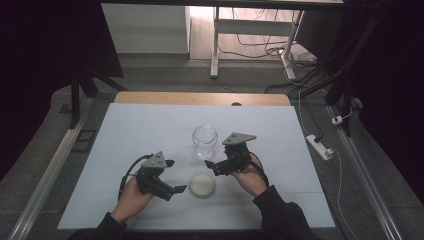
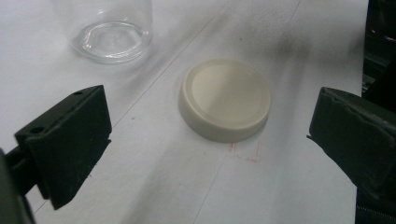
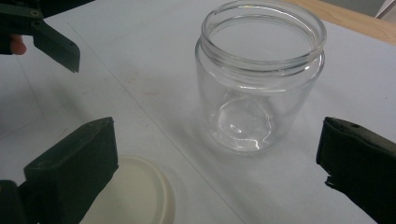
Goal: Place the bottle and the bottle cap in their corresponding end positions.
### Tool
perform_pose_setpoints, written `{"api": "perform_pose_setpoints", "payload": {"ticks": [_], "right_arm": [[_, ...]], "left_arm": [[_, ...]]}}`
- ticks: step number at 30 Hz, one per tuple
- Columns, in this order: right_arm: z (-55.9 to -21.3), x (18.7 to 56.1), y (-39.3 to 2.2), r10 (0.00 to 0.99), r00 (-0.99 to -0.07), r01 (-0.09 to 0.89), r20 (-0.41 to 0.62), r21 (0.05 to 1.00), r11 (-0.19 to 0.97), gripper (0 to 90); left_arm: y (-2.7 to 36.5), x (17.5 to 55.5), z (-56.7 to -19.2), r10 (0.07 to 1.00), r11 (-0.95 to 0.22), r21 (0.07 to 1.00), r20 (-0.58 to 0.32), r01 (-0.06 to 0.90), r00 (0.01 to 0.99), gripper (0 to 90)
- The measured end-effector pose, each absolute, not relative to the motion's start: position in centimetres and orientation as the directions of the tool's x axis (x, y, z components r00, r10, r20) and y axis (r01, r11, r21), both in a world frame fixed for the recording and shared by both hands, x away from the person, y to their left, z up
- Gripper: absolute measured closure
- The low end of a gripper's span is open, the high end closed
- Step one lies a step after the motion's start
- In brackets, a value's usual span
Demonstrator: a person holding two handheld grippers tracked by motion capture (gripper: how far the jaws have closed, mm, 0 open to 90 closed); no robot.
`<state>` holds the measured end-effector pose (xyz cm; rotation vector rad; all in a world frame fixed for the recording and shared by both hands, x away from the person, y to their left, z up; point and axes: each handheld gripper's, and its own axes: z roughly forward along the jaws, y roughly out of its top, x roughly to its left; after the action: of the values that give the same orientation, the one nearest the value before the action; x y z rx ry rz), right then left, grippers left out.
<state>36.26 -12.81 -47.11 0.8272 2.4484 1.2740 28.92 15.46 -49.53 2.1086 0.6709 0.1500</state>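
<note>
An empty clear glass jar point(image 1: 205, 141) point(image 3: 259, 79) stands upright and uncapped at the middle of the white table. Its base shows at the top left in the left gripper view point(image 2: 112, 32). A cream round lid point(image 1: 202, 184) point(image 2: 225, 99) point(image 3: 135, 193) lies flat in front of it. My left gripper point(image 1: 173, 176) point(image 2: 210, 140) is open just left of the lid, jaws wide, lid between and beyond them. My right gripper point(image 1: 214, 166) point(image 3: 219, 172) is open to the right of jar and lid, pointing at the jar, holding nothing.
The white table top point(image 1: 140, 135) ends at a wooden far edge point(image 1: 200, 98). Beyond it are a white desk frame point(image 1: 216, 45) and loose cables point(image 1: 270, 50) on the floor. A power strip point(image 1: 320, 146) lies off the table's right side.
</note>
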Motion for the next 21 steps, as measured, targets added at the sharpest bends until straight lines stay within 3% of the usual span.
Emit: {"api": "perform_pose_setpoints", "payload": {"ticks": [21], "right_arm": [[-47.3, 33.2, -15.0, 0.582, -0.812, 0.365, 0.051, 0.822, 0.437, 0.0]], "left_arm": [[18.7, 27.2, -49.5, 0.565, -0.405, 0.801, -0.160, 0.441, 0.810, 0.2]]}}
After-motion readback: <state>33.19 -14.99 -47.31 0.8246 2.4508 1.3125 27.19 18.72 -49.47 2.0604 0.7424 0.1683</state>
